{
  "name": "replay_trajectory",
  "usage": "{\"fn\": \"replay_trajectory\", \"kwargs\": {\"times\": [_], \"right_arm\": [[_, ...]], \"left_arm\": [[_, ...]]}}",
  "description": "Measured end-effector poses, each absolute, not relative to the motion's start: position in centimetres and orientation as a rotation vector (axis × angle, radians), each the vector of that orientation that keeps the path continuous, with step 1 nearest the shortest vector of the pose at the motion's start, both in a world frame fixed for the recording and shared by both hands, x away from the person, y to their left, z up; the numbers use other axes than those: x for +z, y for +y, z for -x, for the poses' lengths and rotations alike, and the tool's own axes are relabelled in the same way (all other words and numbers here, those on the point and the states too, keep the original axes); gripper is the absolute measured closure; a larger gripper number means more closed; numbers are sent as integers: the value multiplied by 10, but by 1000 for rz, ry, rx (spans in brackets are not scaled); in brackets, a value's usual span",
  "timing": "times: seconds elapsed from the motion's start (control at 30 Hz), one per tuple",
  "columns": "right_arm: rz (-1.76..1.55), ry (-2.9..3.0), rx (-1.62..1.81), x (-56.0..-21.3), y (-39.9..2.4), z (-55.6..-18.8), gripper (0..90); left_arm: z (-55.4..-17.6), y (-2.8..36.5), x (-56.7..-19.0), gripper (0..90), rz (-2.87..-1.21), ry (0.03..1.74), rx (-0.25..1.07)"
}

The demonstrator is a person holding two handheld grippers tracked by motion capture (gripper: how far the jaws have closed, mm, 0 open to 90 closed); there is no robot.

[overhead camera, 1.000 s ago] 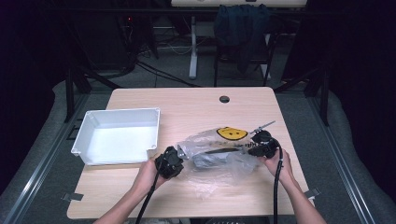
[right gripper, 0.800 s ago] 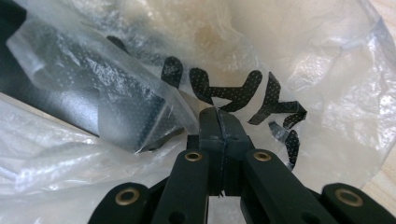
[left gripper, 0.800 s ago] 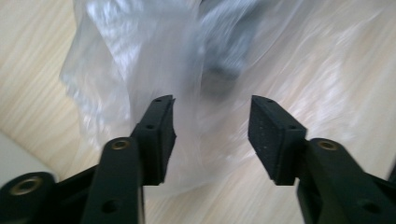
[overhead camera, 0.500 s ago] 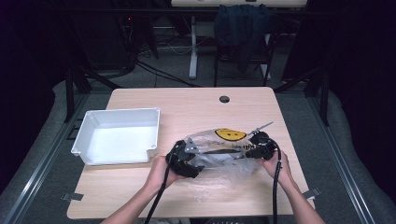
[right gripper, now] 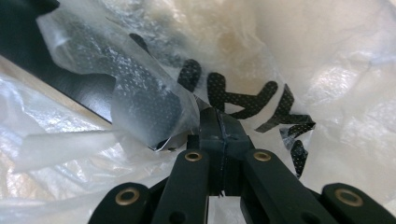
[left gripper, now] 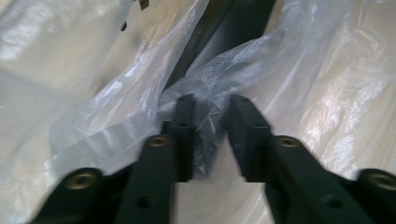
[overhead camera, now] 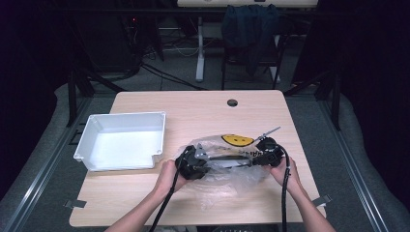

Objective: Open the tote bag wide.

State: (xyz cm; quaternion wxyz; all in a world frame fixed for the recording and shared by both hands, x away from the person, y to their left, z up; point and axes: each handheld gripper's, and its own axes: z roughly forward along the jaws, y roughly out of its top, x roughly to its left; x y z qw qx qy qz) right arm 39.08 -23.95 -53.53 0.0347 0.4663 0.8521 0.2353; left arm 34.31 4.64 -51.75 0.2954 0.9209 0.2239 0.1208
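A clear plastic bag (overhead camera: 227, 171) with a yellow face print (overhead camera: 237, 140) lies on the wooden table (overhead camera: 193, 111), with a long dark object (overhead camera: 232, 159) inside it. My left gripper (overhead camera: 207, 157) is at the bag's left end. Its jaws have just been closing and still stand a little apart, with crumpled film (left gripper: 205, 116) between them and the dark object (left gripper: 233, 28) beyond. My right gripper (overhead camera: 255, 157) is at the bag's right end, shut on a fold of film (right gripper: 327, 56) near black lettering (right gripper: 243, 95).
A white tray (overhead camera: 123, 116) stands at the table's left, close to my left hand. A round cable hole (overhead camera: 232, 102) sits near the far edge. A chair draped with dark cloth (overhead camera: 251, 24) stands behind the table.
My left gripper has moved right, up to the bag's left end, and its jaws opened and then narrowed. The bag has bunched up between the grippers. The right gripper stays put.
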Motion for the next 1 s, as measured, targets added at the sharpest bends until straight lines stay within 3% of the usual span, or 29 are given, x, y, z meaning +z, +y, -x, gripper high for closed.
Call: {"fn": "replay_trajectory", "kwargs": {"times": [0.17, 0.5, 1.0], "right_arm": [[-1423, 2632, 717, -534, -242, -391, 900], [-1443, 2565, 729, -533, -252, -393, 900], [-1333, 2583, 525, -550, -236, -399, 900]], "left_arm": [[-338, 44, -517, 899, -2447, 570, 353], [-334, 67, -509, 900, -2496, 544, 238], [-342, 65, -550, 900, -2648, 632, 177]]}}
